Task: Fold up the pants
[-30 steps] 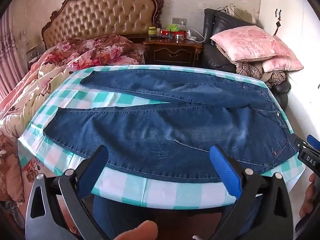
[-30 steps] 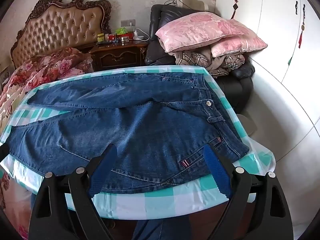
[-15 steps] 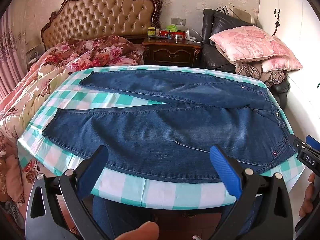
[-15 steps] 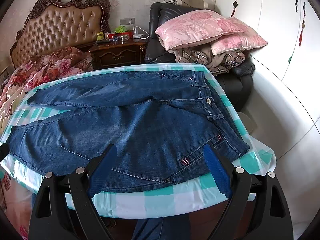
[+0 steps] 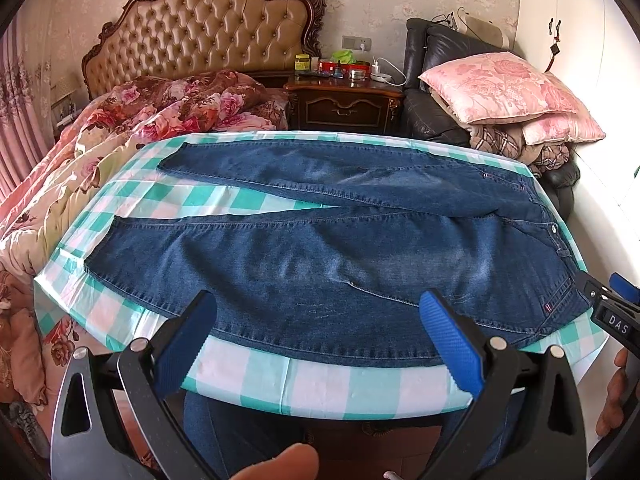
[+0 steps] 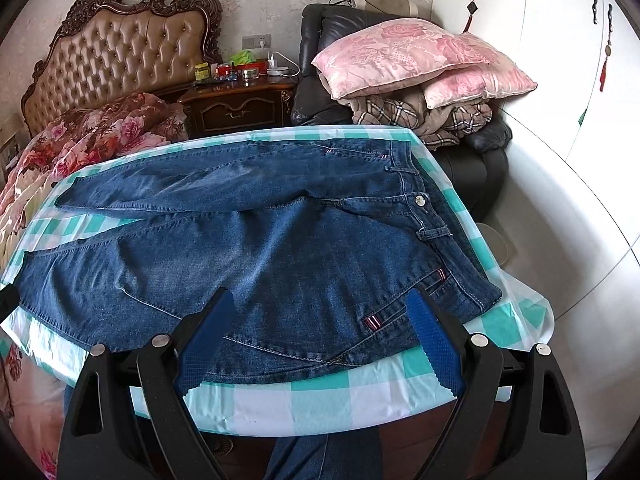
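Note:
Blue jeans point(image 5: 320, 248) lie flat on a table with a green-and-white checked cloth point(image 5: 280, 380), legs spread apart to the left, waistband at the right. My left gripper point(image 5: 316, 320) is open and empty, above the near edge over the near leg. My right gripper point(image 6: 320, 316) is open and empty, above the near edge by the hip and pocket of the jeans point(image 6: 280, 264). The right gripper's tip shows at the right edge of the left wrist view point(image 5: 612, 304).
A bed with a floral quilt point(image 5: 120, 128) stands left of the table. A dark nightstand point(image 5: 344, 100) with small items is behind. A black armchair piled with pink pillows point(image 5: 504, 88) is at the back right. White wardrobe doors point(image 6: 560, 60) are to the right.
Both grippers have risen slightly and drawn back a little; the jeans lie as before. Both stay open.

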`<act>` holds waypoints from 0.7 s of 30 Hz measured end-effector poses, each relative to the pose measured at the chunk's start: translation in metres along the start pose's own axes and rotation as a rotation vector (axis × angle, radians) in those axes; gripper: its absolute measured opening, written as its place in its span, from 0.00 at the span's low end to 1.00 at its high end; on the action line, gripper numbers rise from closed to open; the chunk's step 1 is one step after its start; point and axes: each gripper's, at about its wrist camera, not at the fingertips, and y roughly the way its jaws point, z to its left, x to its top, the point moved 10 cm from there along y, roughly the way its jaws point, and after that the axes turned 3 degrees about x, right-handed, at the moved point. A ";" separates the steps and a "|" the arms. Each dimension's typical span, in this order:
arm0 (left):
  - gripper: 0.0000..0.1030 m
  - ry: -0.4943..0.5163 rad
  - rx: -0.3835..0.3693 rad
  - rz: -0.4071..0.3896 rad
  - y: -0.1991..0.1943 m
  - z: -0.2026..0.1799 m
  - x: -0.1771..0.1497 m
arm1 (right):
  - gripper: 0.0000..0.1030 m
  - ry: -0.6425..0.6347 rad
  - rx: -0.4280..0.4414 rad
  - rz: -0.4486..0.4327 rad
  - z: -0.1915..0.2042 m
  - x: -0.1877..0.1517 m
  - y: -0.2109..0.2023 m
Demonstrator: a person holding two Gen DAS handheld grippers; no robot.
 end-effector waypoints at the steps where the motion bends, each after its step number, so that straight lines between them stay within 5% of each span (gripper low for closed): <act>1: 0.99 0.000 0.001 0.000 0.000 0.000 0.000 | 0.82 -0.001 0.000 0.000 0.000 0.000 0.000; 21: 0.99 -0.005 -0.004 -0.001 0.000 0.004 0.002 | 0.82 0.000 -0.001 0.000 0.001 0.004 -0.001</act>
